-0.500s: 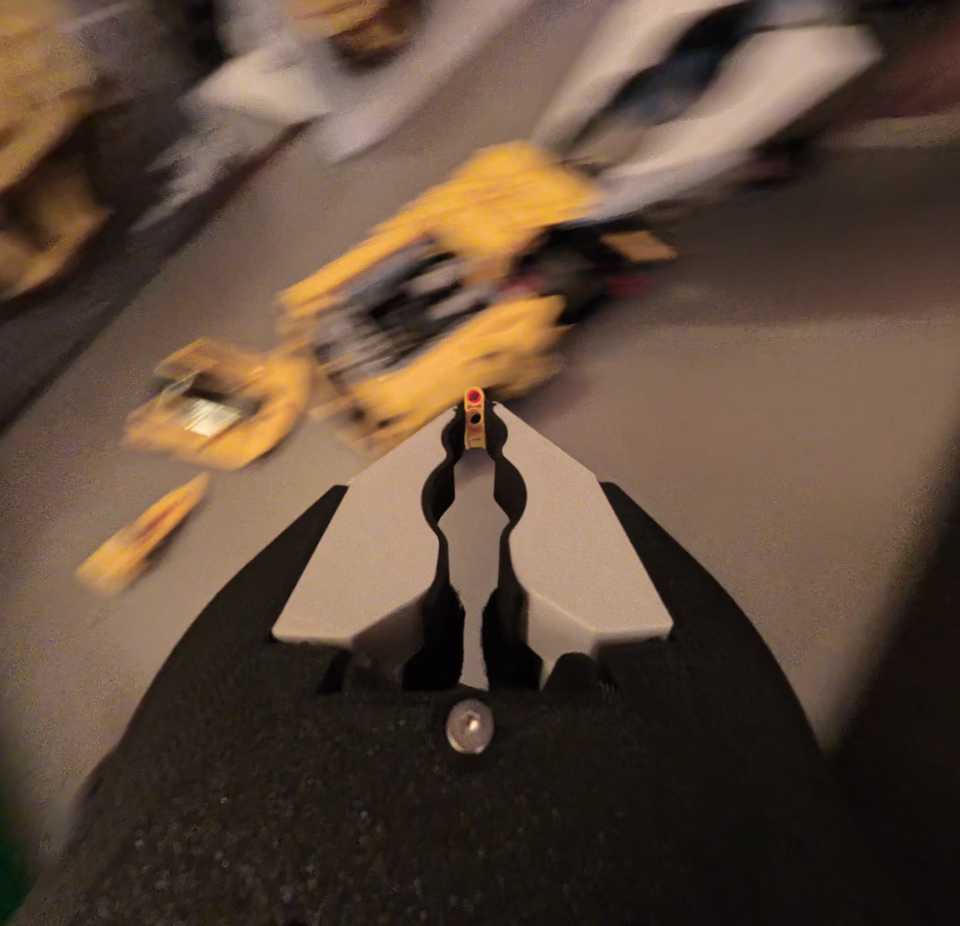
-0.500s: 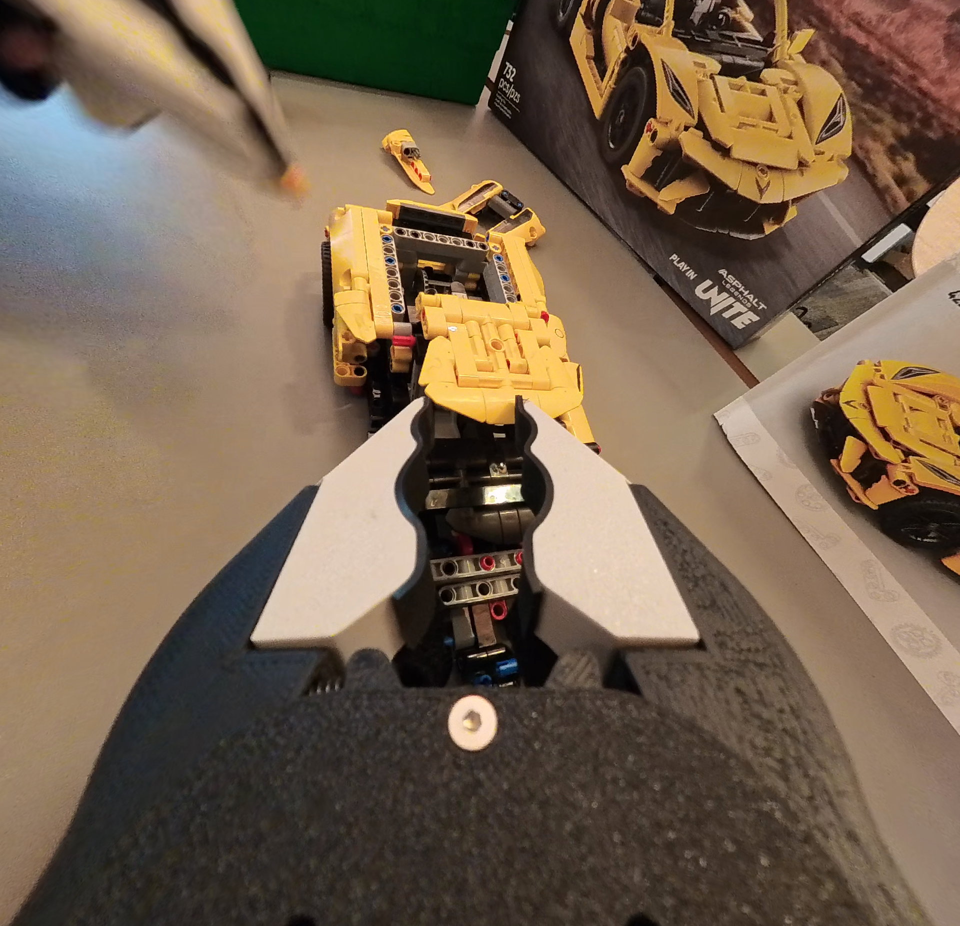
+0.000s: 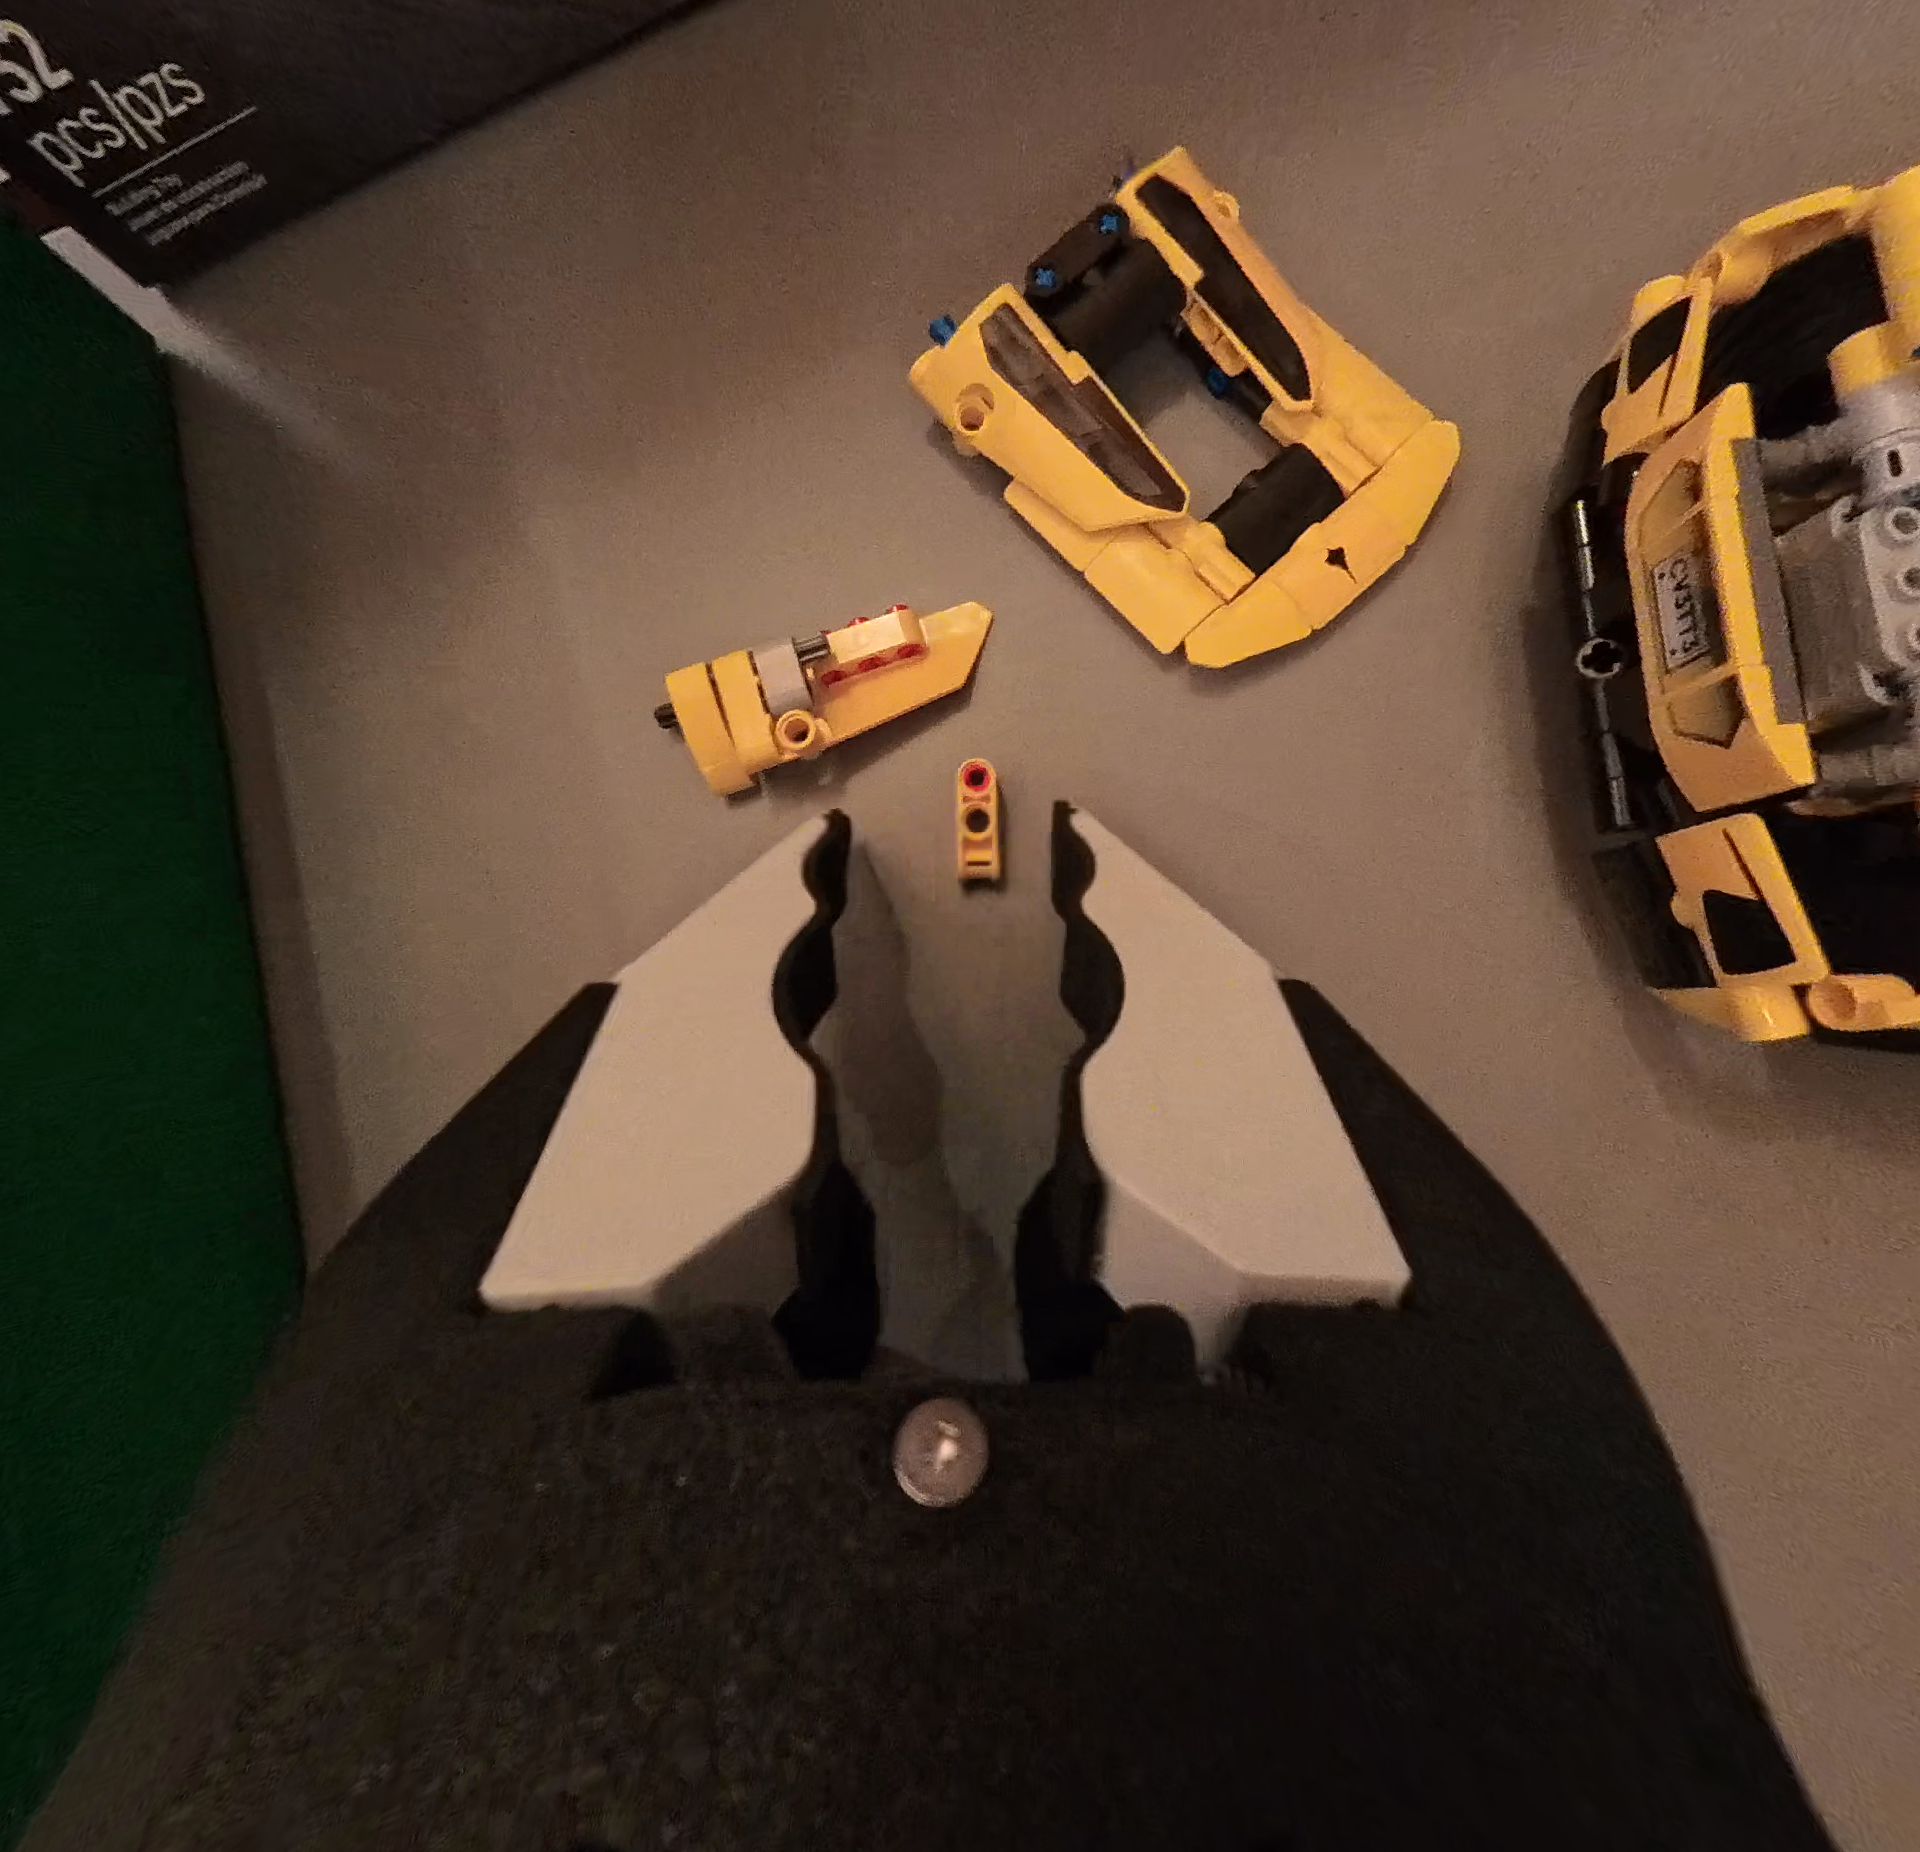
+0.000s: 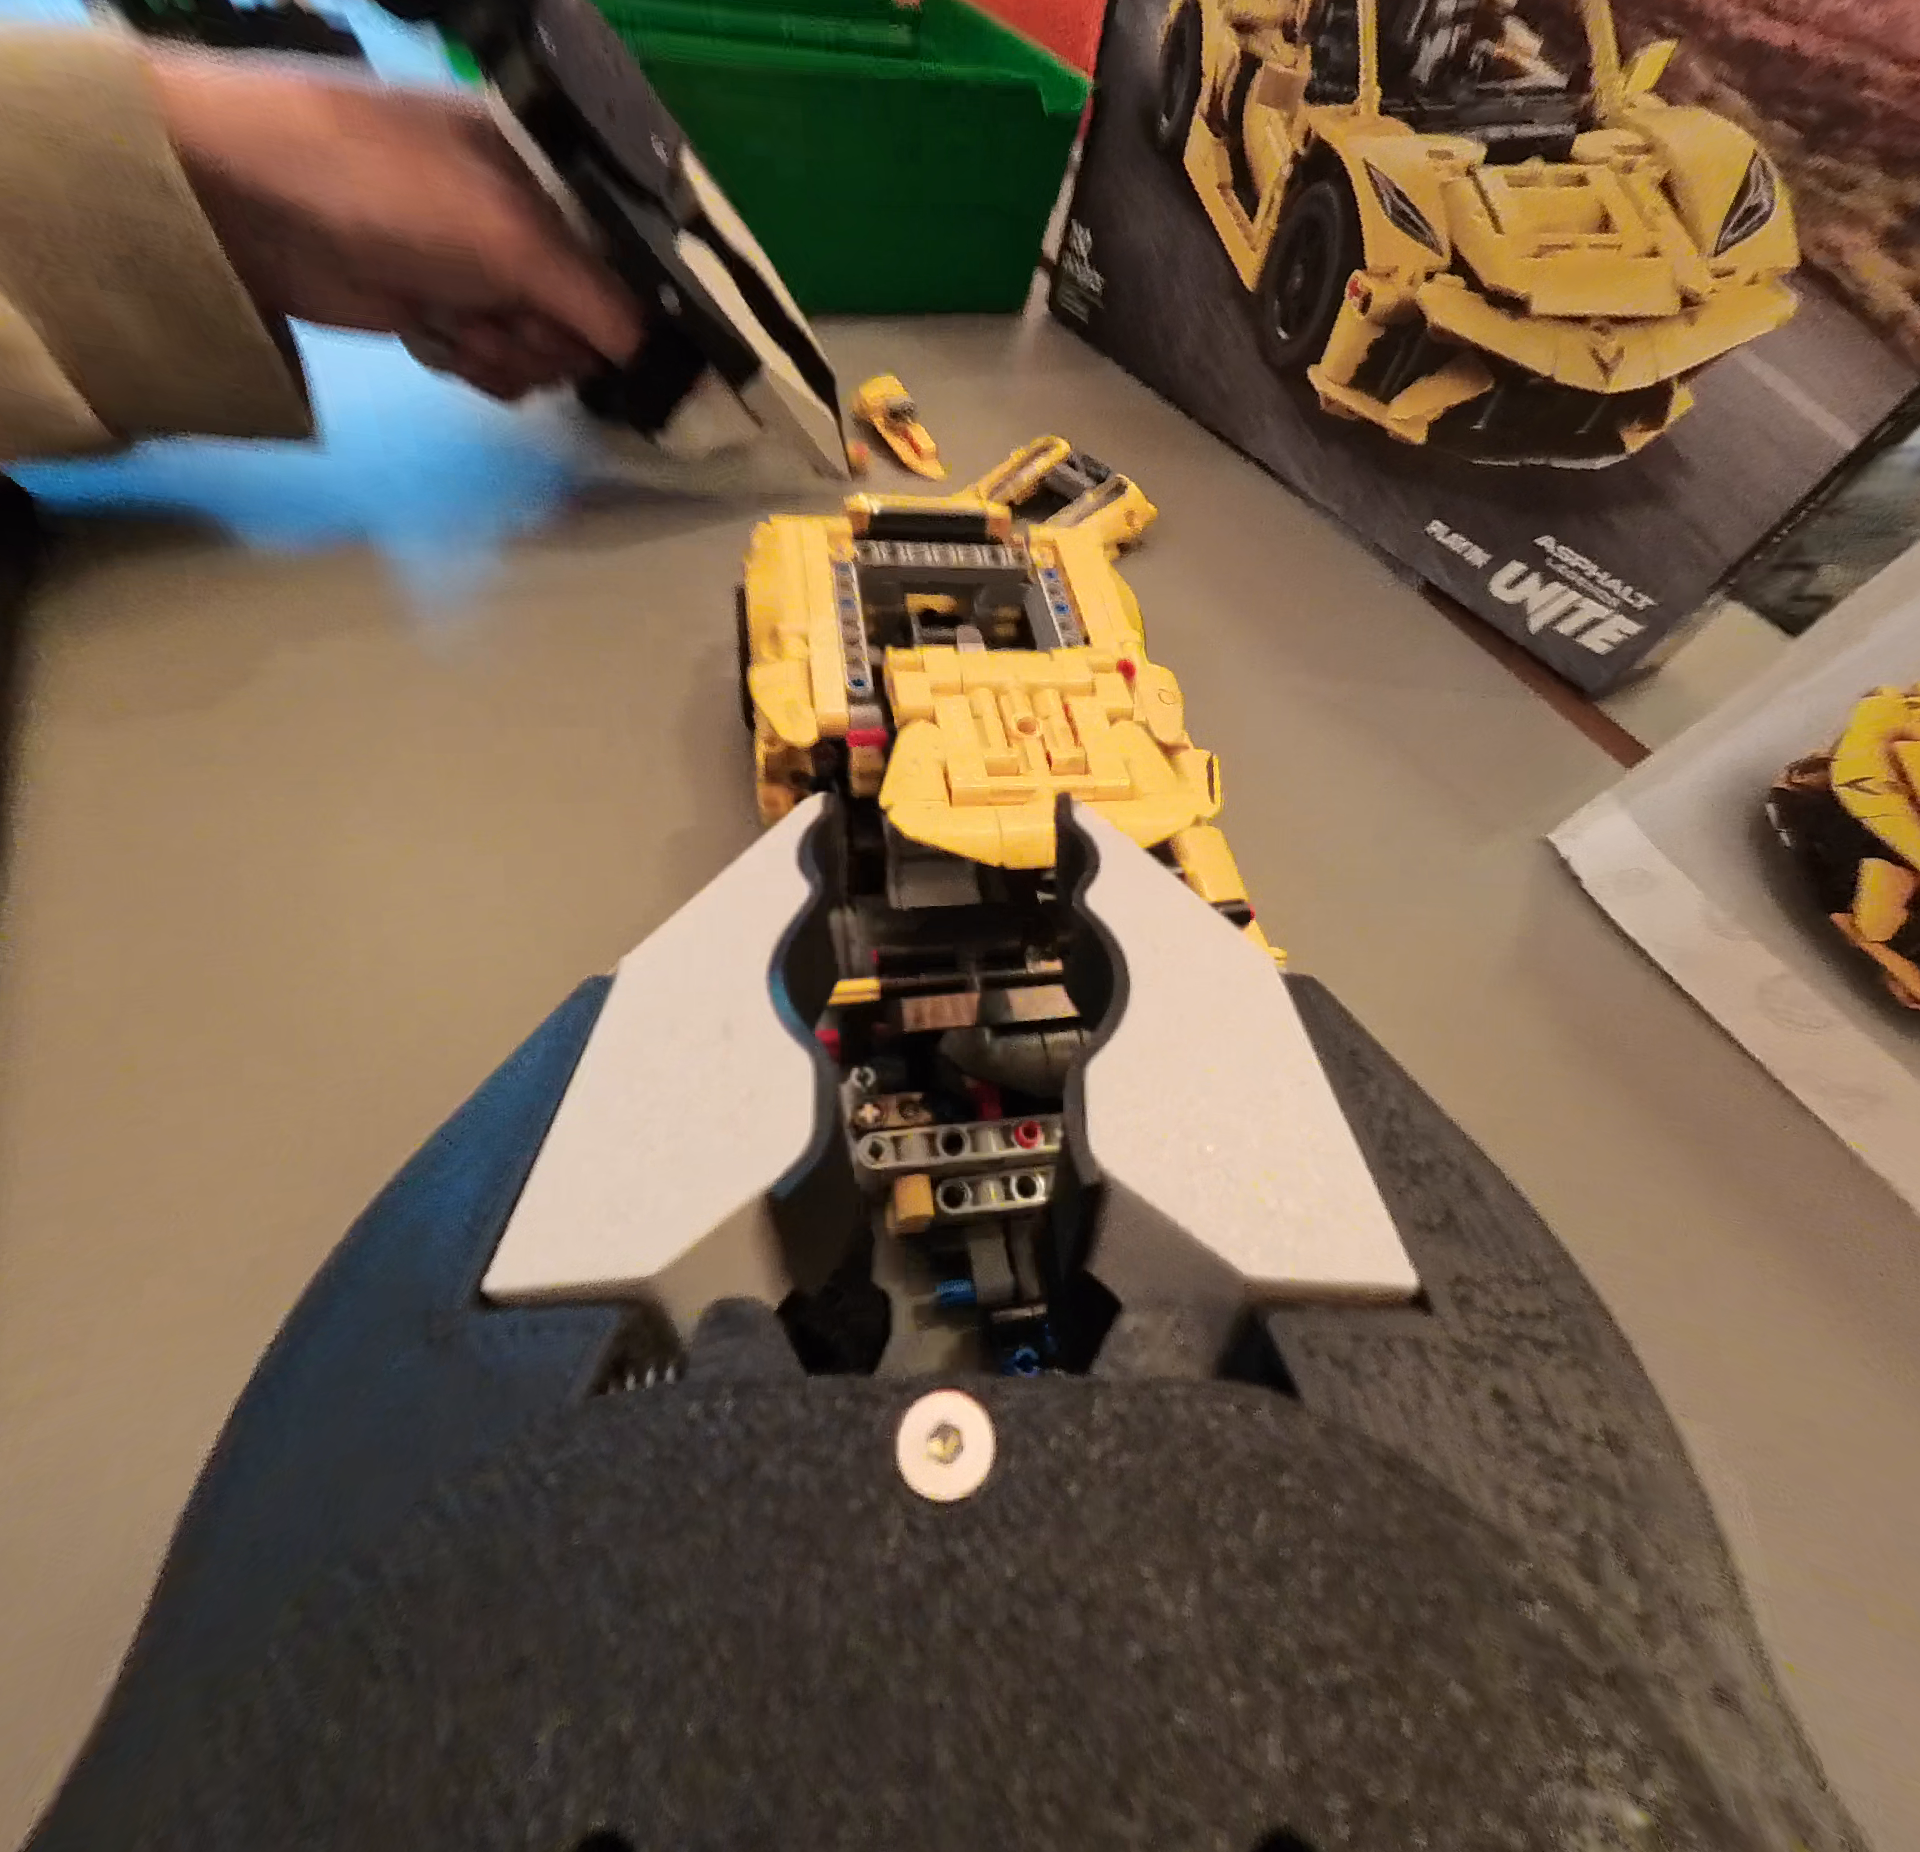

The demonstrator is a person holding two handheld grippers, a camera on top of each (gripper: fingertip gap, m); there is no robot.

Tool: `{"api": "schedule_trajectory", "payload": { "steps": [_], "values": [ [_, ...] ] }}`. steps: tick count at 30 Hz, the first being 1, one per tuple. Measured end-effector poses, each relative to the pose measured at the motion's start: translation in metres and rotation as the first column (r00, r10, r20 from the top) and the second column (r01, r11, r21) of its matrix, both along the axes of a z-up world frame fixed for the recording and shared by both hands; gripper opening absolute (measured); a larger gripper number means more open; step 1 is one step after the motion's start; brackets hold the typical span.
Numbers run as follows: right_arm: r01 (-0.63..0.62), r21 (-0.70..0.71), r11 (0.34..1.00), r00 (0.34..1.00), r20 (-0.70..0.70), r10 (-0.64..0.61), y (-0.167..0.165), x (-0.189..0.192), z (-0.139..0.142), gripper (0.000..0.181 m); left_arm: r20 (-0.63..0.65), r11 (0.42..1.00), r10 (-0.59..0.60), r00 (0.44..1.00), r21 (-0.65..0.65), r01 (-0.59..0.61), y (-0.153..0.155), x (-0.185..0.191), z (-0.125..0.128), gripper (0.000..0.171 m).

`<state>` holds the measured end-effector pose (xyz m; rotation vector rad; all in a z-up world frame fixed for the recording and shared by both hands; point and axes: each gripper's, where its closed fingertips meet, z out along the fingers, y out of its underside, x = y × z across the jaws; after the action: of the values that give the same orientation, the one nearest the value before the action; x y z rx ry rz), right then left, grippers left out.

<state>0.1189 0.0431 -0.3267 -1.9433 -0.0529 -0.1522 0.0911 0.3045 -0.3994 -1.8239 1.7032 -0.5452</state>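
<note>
- Since half a second ago the left gripper (image 3: 951,815) has let go of the small yellow connector piece (image 3: 978,819): then it was pinched at the tips, now the jaws stand apart and the piece lies on the grey tabletop (image 3: 623,452) between the tips, touching neither.
- Along the right side of the right wrist view stands the printed box (image 4: 1507,275) with a yellow car picture; a paper sheet (image 4: 1704,929) lies nearer, at the right edge.
- Left of the box, at the far edge, sits the green bin (image 4: 873,161); in the left wrist view it fills the left border.
- At mid-table rests the yellow brick car (image 4: 956,680), partly built. The right gripper (image 4: 945,826) straddles its near, open dark-framed end with jaws apart; whether they press on it I cannot tell.
- Far of the car lies a yellow bodywork section (image 3: 1184,420), well apart from the left gripper.
- Just far-left of the connector piece lies a yellow wedge assembly (image 3: 821,696), close to the left jaw's tip, not touching.
- A person's hand (image 4: 405,233), blurred, grips the left gripper at the far left.
</note>
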Motion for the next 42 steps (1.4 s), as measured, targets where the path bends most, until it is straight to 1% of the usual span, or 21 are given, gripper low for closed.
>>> {"api": "schedule_trajectory", "payload": {
  "steps": [1,3,5,6,8,11,13,17,20,23,24,26,28,31,33,35,37,38,39,41,42],
  "values": [
    [-0.006,0.040,0.999,0.999,-0.040,0.007,-0.004,0.003,0.011,0.039,0.012,1.000,0.014,1.000,0.001,-0.014,-0.001,-0.004,0.007,0.041],
    [0.064,0.126,0.990,0.992,-0.111,-0.050,-0.017,0.030,0.033,0.038,0.102,1.000,0.022,0.995,-0.001,-0.022,-0.016,-0.009,0.033,0.045],
    [0.059,0.118,0.991,0.968,-0.247,-0.028,-0.019,0.047,0.029,0.045,0.207,0.997,-0.053,0.977,-0.042,0.063,-0.057,-0.013,0.051,0.045],
    [0.003,0.081,0.997,0.959,-0.281,0.020,-0.016,0.046,0.020,0.051,0.219,0.991,-0.107,0.970,-0.056,0.122,-0.080,-0.017,0.052,0.045],
    [-0.132,-0.005,0.991,0.964,-0.235,0.127,-0.008,0.043,0.006,0.049,0.225,0.978,-0.174,0.959,-0.074,0.195,-0.115,-0.024,0.045,0.044],
    [-0.295,-0.018,0.955,0.928,-0.242,0.283,0.009,0.044,0.012,0.048,0.284,0.963,-0.190,0.940,-0.132,0.235,-0.146,-0.025,0.045,0.044],
    [-0.428,0.030,0.903,0.861,-0.291,0.418,0.020,0.044,0.024,0.032,0.389,0.940,-0.193,0.901,-0.188,0.283,-0.164,-0.017,0.062,0.044],
    [-0.531,0.012,0.847,0.800,-0.324,0.506,0.045,0.078,0.016,0.031,0.468,0.866,-0.218,0.857,-0.312,0.391,-0.201,0.009,0.087,0.044],
    [-0.653,-0.049,0.756,0.706,-0.402,0.584,0.052,0.080,0.000,0.026,0.394,0.855,-0.267,0.879,-0.325,0.405,-0.214,0.027,0.079,0.044],
    [-0.787,-0.047,0.615,0.540,-0.535,0.650,0.040,0.056,-0.009,0.020,0.330,0.872,-0.343,0.879,-0.235,0.429,-0.226,0.035,0.064,0.044],
    [-0.806,-0.056,0.590,0.519,-0.548,0.657,0.034,0.050,-0.014,0.019,0.337,0.877,-0.349,0.874,-0.212,0.432,-0.228,0.036,0.064,0.047],
    [-0.824,-0.006,0.567,0.474,-0.556,0.683,0.024,0.037,-0.010,0.017,0.346,0.886,-0.345,0.873,-0.186,0.424,-0.228,0.036,0.065,0.046],
    [-0.810,0.017,0.586,0.483,-0.548,0.683,0.021,0.033,-0.011,0.021,0.349,0.890,-0.347,0.871,-0.171,0.423,-0.225,0.033,0.065,0.046],
    [-0.820,0.030,0.572,0.426,-0.636,0.643,0.011,0.021,-0.011,0.016,0.357,0.853,-0.385,0.851,-0.215,0.476,-0.228,0.023,0.064,0.045],
    [-0.847,0.026,0.531,0.373,-0.682,0.629,-0.003,0.000,-0.010,0.015,0.364,0.801,-0.430,0.826,-0.269,0.535,-0.232,0.010,0.063,0.043],
    [-0.879,0.023,0.476,0.347,-0.654,0.673,-0.017,-0.027,-0.011,0.013,0.368,0.739,-0.477,0.798,-0.322,0.591,-0.236,-0.008,0.063,0.037],
    [-0.895,0.021,0.445,0.343,-0.606,0.718,-0.028,-0.044,-0.009,0.014,0.392,0.673,-0.533,0.750,-0.340,0.657,-0.241,-0.024,0.065,0.025],
    [-0.885,0.012,0.466,0.376,-0.574,0.727,-0.029,-0.043,-0.007,0.014,0.407,0.646,-0.547,0.731,-0.349,0.679,-0.243,-0.030,0.066,0.020],
    [-0.859,0.015,0.512,0.428,-0.528,0.733,-0.025,-0.037,-0.005,0.013,0.416,0.632,-0.550,0.725,-0.361,0.686,-0.243,-0.033,0.066,0.016],
    [-0.792,0.038,0.609,0.542,-0.416,0.730,-0.012,-0.023,-0.007,0.023,0.418,0.627,-0.546,0.727,-0.371,0.685,-0.243,-0.033,0.065,0.015],
    [-0.784,0.023,0.621,0.559,-0.410,0.721,-0.013,-0.023,-0.011,0.024,0.419,0.622,-0.552,0.721,-0.369,0.691,-0.245,-0.033,0.065,0.016]
  ]
}}
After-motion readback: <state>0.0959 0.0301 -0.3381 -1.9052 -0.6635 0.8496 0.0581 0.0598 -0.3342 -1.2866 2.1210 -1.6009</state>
